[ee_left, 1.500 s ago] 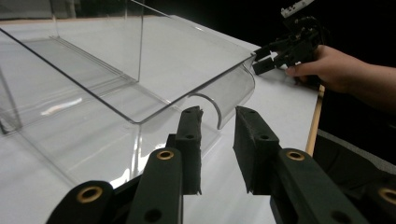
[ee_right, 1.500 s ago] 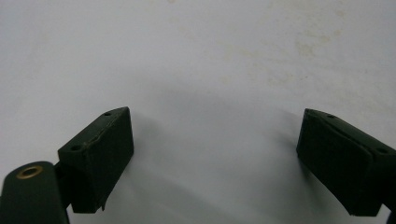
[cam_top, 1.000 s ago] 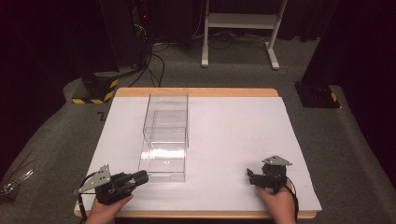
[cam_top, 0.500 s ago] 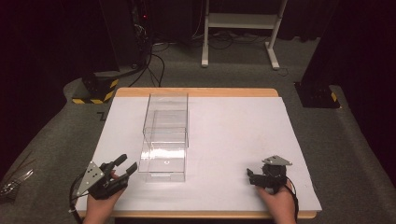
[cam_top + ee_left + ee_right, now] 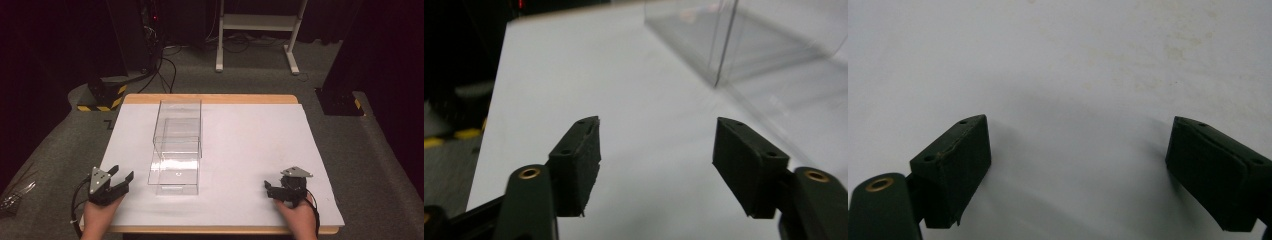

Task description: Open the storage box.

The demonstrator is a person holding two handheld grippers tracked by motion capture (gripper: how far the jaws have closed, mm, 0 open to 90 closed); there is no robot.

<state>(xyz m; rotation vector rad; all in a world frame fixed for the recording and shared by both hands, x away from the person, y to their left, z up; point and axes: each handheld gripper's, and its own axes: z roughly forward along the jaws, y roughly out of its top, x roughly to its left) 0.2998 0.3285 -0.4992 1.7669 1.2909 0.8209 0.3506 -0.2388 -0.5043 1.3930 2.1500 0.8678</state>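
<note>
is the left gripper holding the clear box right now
No, the left gripper stands open with nothing between its pads, apart from the clear box on the white table.

Clear box point(image 5: 176, 150): transparent plastic, smooth and glossy, faint reflections on its walls. Table point(image 5: 210, 99): pale wood edge, topped by a matt white sheet point(image 5: 250, 145), perhaps paper, lightly stained. Left gripper point(image 5: 122, 179) and right gripper point(image 5: 267, 189): matt black plastic bodies, dull rubbery pads point(image 5: 579, 160) with rough edges, brass-coloured rivets, grey metal top plates. Floor point(image 5: 390, 165): grey carpet, coarse.

The clear box point(image 5: 744, 45) runs off frame, blurred.
</note>
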